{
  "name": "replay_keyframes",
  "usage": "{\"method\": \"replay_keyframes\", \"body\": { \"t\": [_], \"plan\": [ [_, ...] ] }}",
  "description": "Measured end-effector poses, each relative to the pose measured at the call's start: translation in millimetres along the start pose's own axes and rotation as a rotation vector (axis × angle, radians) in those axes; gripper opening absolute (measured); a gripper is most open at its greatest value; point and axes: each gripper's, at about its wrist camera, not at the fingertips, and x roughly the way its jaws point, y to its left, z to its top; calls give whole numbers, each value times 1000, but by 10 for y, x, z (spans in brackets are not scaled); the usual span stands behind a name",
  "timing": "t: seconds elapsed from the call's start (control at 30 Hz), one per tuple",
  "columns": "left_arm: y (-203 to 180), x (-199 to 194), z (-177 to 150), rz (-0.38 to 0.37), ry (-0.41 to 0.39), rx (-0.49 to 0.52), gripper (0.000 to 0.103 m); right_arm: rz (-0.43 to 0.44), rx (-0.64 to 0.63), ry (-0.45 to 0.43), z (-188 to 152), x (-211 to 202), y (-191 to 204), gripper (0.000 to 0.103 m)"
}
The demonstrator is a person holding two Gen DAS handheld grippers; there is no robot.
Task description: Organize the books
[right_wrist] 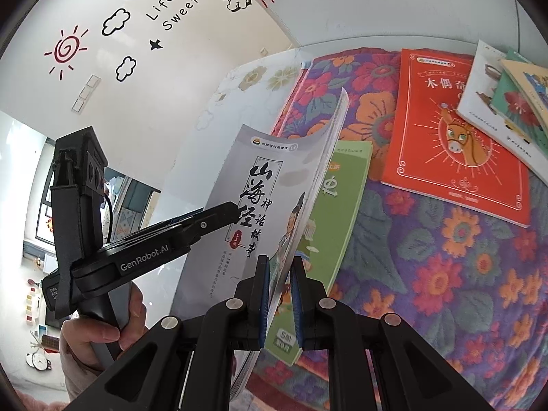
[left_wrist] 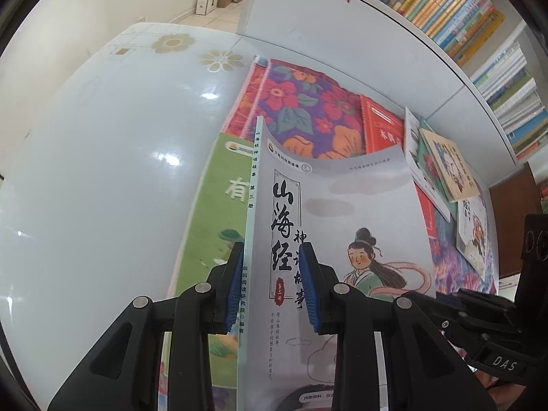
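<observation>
1. Now both tools grip one grey book [left_wrist: 342,212]: left tool [left_wrist: 274,287] clamps its spine, right tool [right_wrist: 279,301] its page edge.
2. Below lie a green book [right_wrist: 337,212] and a flowered cloth [right_wrist: 445,291].
3. Nearby: a red book [right_wrist: 452,137], stacked picture books [right_wrist: 503,109], a white counter [left_wrist: 102,171].

White wall [right_wrist: 212,68] with decals, tiled floor [left_wrist: 219,17].

My left wrist cam looks steeply down, close on the grey book [left_wrist: 342,212]; right wrist cam faces it from the opposite edge. Both share the floral cloth [right_wrist: 445,274] and red book [right_wrist: 452,137].
</observation>
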Motion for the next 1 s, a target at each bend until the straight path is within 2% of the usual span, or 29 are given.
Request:
{"method": "replay_keyframes", "body": {
  "t": [0.13, 0.47, 1.0],
  "plan": [
    [117, 40, 38, 1, -13, -24, 28, 10, 26, 8, 10, 126, -27, 12],
    [253, 197, 36, 18, 17, -55, 28, -30, 94, 44, -48, 333, -212, 12],
    [347, 259, 67, 35, 26, -58, 28, -54, 105, 69, -96, 465, -200, 14]
  ]
}}
